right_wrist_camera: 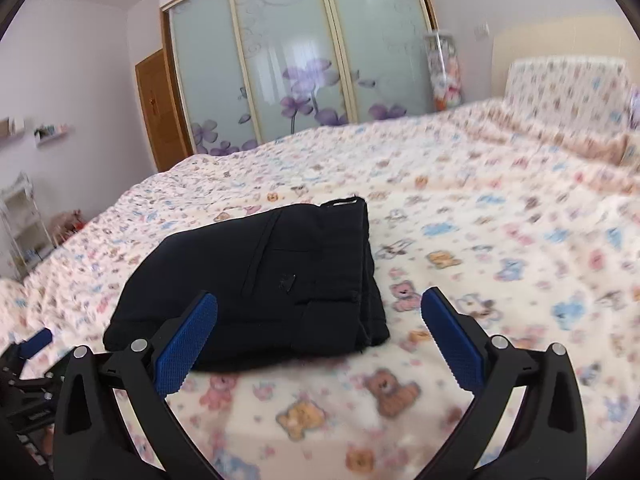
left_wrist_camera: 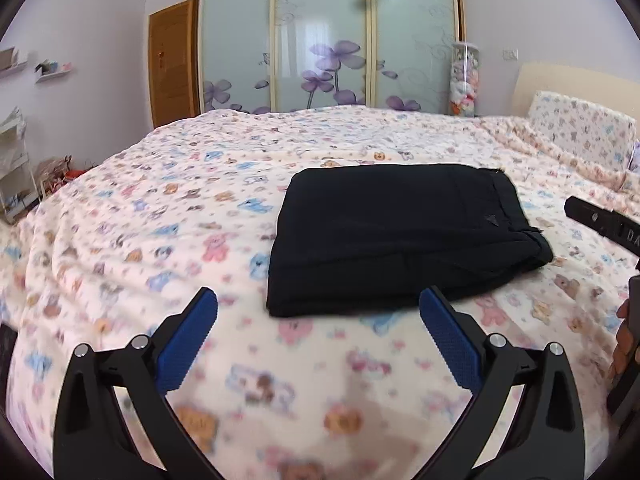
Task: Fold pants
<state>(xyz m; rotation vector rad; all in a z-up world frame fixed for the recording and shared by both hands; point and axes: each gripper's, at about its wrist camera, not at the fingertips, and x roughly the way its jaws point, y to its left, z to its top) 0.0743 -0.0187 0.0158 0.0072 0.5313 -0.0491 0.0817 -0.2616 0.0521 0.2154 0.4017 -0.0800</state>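
Black pants (left_wrist_camera: 404, 236) folded into a compact rectangle, lying flat on the bed (left_wrist_camera: 160, 208), centre of the left wrist frame; centre-left in the right wrist frame (right_wrist_camera: 256, 280). Waistband end sits toward the right side of the bundle, a small emblem visible on the top layer. Fabric is so dark that the fold layers are hard to separate; only the stacked edges at the near right corner show.

Bedspread has a teddy-bear print, blurred in the lower part of both frames. Pillow (left_wrist_camera: 580, 128) in the same print at upper right, partly cut off by the frame edge.

Left gripper (left_wrist_camera: 318, 314): jaws spread wide, released, nothing between the blue pads, not touching the pants; near edge of the bundle sits just beyond the tips. Right gripper (right_wrist_camera: 319, 314): jaws also wide apart and empty; left pad overlaps the pants in the picture, contact cannot be told.

Other gripper partly seen at each frame edge, cut off. Fingers of a hand (left_wrist_camera: 624, 344) at far right, mostly hidden.

Wardrobe (left_wrist_camera: 328, 36) with frosted flower doors behind the bed.
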